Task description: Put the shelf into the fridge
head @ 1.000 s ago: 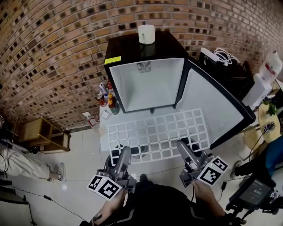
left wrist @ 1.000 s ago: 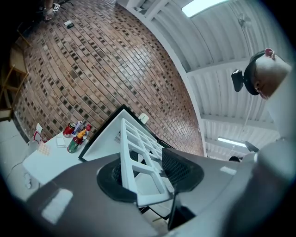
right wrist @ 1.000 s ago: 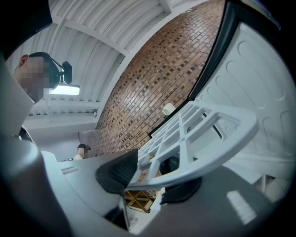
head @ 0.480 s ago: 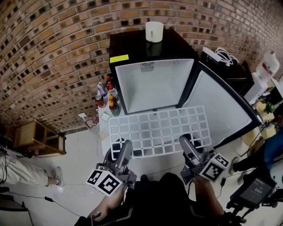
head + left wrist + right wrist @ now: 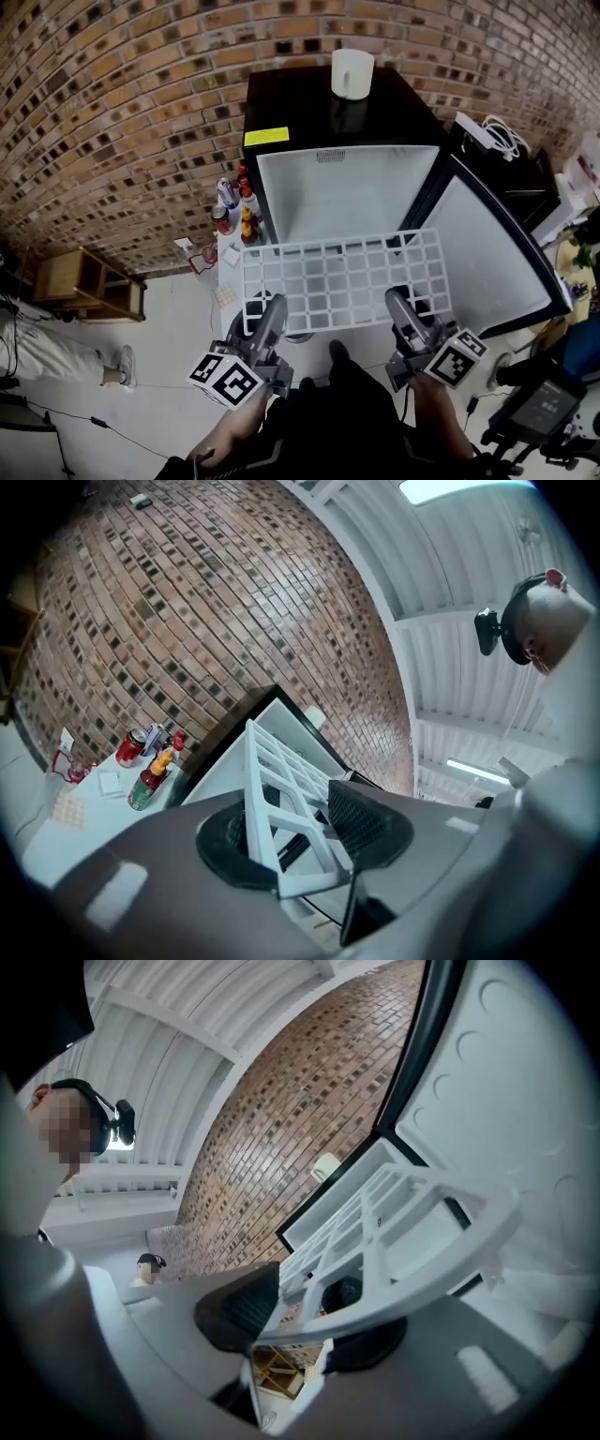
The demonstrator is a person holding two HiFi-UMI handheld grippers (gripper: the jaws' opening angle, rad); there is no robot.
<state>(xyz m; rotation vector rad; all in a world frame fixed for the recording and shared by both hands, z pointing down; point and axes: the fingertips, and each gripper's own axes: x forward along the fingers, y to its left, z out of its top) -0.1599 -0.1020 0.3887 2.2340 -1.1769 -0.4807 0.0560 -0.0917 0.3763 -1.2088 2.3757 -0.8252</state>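
Note:
A white grid shelf [image 5: 345,279] hangs level in front of the open black fridge [image 5: 347,187], its far edge near the fridge's mouth. My left gripper [image 5: 274,314] is shut on the shelf's near left edge [image 5: 291,827]. My right gripper [image 5: 399,309] is shut on the near right edge [image 5: 375,1279]. The fridge's white inside [image 5: 342,192] shows nothing in it. Its door [image 5: 492,253] stands swung open to the right.
A white cup [image 5: 352,72] stands on top of the fridge. Bottles and a can [image 5: 234,211] stand on a low white stand left of the fridge. A wooden rack [image 5: 80,286] sits at the far left by the brick wall. A person's legs [image 5: 47,352] lie on the floor at left.
Both grippers have carried the shelf forward and up, so its far edge now sits closer to the fridge's opening. The grips have not changed.

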